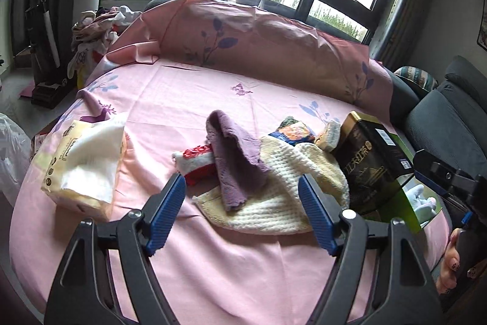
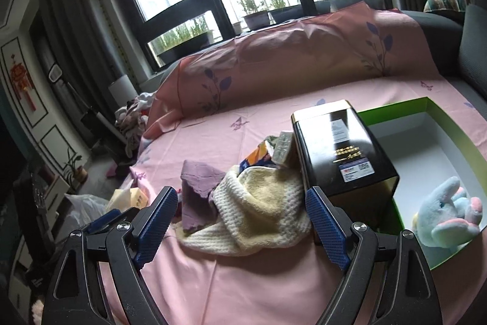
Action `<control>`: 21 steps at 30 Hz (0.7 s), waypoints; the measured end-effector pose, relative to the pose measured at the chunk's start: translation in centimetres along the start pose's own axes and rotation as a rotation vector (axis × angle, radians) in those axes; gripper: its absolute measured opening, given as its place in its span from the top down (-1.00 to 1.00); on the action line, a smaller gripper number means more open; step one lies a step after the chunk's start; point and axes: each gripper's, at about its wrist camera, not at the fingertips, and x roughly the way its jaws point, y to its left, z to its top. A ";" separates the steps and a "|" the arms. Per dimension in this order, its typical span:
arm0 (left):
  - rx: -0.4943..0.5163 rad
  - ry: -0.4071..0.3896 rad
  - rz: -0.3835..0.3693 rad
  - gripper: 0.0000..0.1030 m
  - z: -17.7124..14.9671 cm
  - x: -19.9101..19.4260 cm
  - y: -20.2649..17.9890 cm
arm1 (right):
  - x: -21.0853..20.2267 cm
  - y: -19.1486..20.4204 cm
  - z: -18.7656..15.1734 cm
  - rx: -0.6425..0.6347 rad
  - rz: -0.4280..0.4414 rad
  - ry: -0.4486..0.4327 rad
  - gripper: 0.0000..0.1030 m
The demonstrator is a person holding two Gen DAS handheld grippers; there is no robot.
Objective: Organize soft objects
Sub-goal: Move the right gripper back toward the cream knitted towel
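On the pink bedsheet [image 1: 213,264] lies a pile of soft things: a cream knitted hat [image 1: 274,197] [image 2: 258,215], a purple cloth [image 1: 237,163] [image 2: 197,197] over it, and a red and white item [image 1: 194,163]. A green box [image 2: 450,142] with a white inside holds a pale blue plush toy [image 2: 447,209]. A black tin [image 1: 371,163] [image 2: 341,157] stands between pile and box. My left gripper [image 1: 242,212] is open and empty just short of the pile. My right gripper [image 2: 240,224] is open and empty in front of the hat.
A tissue pack [image 1: 82,163] lies at the left of the bed. Small packets [image 1: 298,133] lie behind the hat. A pink pillow [image 1: 258,41] lines the far side. Clothes [image 1: 97,32] are heaped beyond the bed's left. A grey chair [image 1: 444,118] stands at the right.
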 end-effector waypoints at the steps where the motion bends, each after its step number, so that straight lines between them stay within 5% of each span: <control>1: -0.006 -0.002 0.008 -0.48 0.0 0.1 0.5 | 0.4 0.3 -0.1 -0.002 -0.003 0.010 -0.69; 10: -0.087 0.055 0.061 -0.48 -0.7 2.0 4.2 | 2.5 2.4 -0.9 -0.028 -0.004 0.074 -0.69; 21: -0.097 0.171 0.001 -0.45 -2.0 4.3 3.8 | 6.5 3.4 -2.0 -0.057 -0.033 0.180 -0.69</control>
